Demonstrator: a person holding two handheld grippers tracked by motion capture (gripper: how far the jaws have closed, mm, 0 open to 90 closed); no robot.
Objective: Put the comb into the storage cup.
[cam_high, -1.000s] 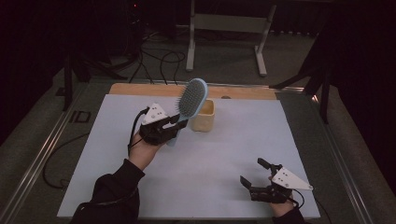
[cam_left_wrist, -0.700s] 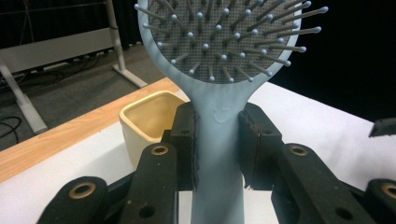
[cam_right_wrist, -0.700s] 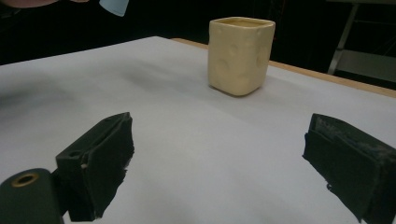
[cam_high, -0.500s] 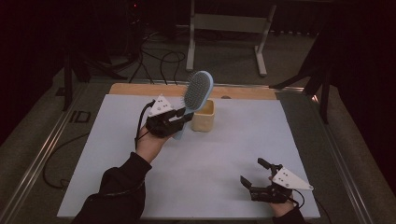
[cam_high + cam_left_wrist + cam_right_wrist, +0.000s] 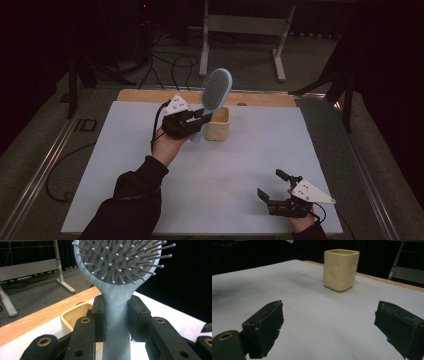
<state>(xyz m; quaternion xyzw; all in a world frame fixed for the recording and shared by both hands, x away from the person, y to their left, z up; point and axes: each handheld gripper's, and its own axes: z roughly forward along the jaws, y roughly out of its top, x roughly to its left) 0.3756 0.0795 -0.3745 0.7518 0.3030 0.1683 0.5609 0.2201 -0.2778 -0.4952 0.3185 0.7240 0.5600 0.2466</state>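
Clamped on the pale blue handle of a hairbrush (image 5: 215,92), the left gripper (image 5: 197,120) holds it above the white table sheet (image 5: 110,165), head up and tilted, bristles facing the person. Just beside it, toward the far edge, stands a cream square cup (image 5: 218,125). Near the front right corner, the right gripper (image 5: 272,186) rests low with jaws spread wide, holding nothing.

A table (image 5: 150,95) with a light wooden top, its far edge showing as a strip across the upper middle of the frame. A large white sheet (image 5: 210,185) covers most of it. A cream square cup (image 5: 218,125) stands upright on the sheet, just above centre.
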